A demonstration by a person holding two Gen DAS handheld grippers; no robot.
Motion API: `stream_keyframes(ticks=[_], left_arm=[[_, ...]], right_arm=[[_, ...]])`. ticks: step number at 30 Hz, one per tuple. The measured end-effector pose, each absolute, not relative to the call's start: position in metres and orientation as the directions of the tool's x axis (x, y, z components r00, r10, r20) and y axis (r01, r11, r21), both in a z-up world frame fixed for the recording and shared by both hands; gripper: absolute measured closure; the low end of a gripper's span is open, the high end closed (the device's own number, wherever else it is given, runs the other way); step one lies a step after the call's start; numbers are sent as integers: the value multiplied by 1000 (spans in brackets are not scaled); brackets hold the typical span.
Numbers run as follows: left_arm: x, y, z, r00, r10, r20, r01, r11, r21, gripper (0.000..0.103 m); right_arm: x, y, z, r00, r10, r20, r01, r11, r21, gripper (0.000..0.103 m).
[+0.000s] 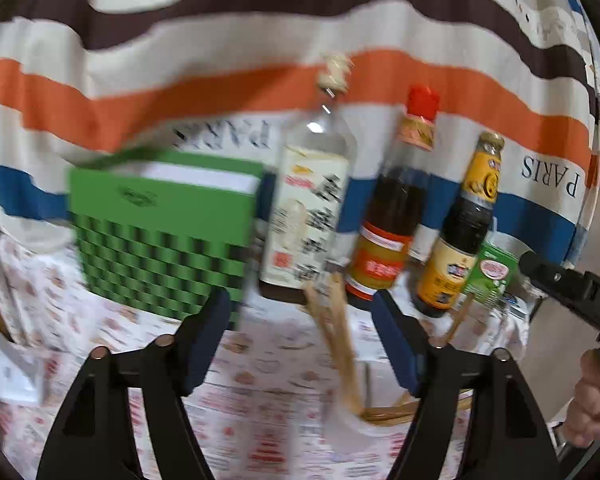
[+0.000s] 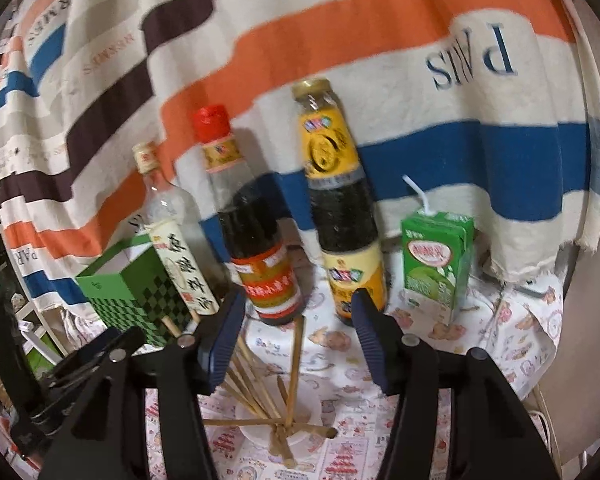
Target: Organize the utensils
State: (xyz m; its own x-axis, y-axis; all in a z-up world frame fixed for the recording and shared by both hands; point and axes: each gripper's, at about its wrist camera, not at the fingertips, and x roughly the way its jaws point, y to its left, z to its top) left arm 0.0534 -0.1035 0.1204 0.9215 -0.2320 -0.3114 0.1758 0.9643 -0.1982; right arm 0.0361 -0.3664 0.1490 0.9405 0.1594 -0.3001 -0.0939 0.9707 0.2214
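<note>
Hovering with pads apart and empty, the left tool [image 1: 300, 336] and right tool [image 2: 296, 344] both stand over the chopsticks [image 2: 260, 396] strewn on the table [image 2: 340, 452]. Pinch one stick mid-length, squarely. Beyond, the green box [image 1: 160, 240] waits; bottles [image 2: 268, 248] crowd close.

Ahead of the jaws, the chopsticks [image 2: 256, 384] look like matt bare wood. The three bottles [image 2: 340, 200] behind them are glossy glass with shiny paper labels. The green box [image 1: 160, 232] is smooth printed card, the striped backdrop [image 2: 340, 40] soft woven cloth, and the patterned surface [image 2: 520, 340] covering is thin and wrinkled.
</note>
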Motion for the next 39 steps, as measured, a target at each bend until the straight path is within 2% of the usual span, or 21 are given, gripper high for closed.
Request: stream_keyframes(ticks=[2,4,6,9,10,11,14,16,22,29,37,39], left_arm=[[46,-92,121,933,-201,-297,153,972,-176,23],[39,-80,119,940,-181,-288,141,978,-154,22],[32,-70,116,947,-154,-281,120,983,-136,20],[18,-59,108,955,-135,-264,110,988,-106,11],[11,-58,104,958,-127,-255,109,990,-86,3],[5,-58,100,958,-143,-250,130,989,-68,0],[-12,-60,88,966,-129,-225,126,992,-30,0],[-17,-57,80,969,-121,-214,113,992,-47,0],[-10,-55,49,956,-153,-251,138,988,-76,0],[-14,-75,22,964,-135,-229,141,990,8,0],[-6,-65,7,960,-82,-266,78,997,-25,0],[-3,-68,2,958,-60,-279,62,998,-2,0]], right_arm=[[31,-359,151,945,176,-275,-123,972,201,48],[26,-349,152,947,195,-254,-163,976,142,37],[17,-345,150,956,195,-218,-170,977,130,17],[-4,-339,141,969,185,-163,-167,979,117,10],[-14,-334,136,974,172,-147,-160,983,86,8],[-20,-332,134,978,161,-135,-152,986,71,5],[-43,-323,115,986,125,-108,-121,992,44,3],[-53,-320,98,988,115,-106,-110,992,55,0],[-62,-323,50,996,36,-84,-30,996,82,0],[-38,-316,14,980,51,-193,-54,998,-12,0],[-30,-319,1,978,35,-206,-42,999,-29,0],[-28,-319,-1,976,32,-214,-39,999,-28,0]])
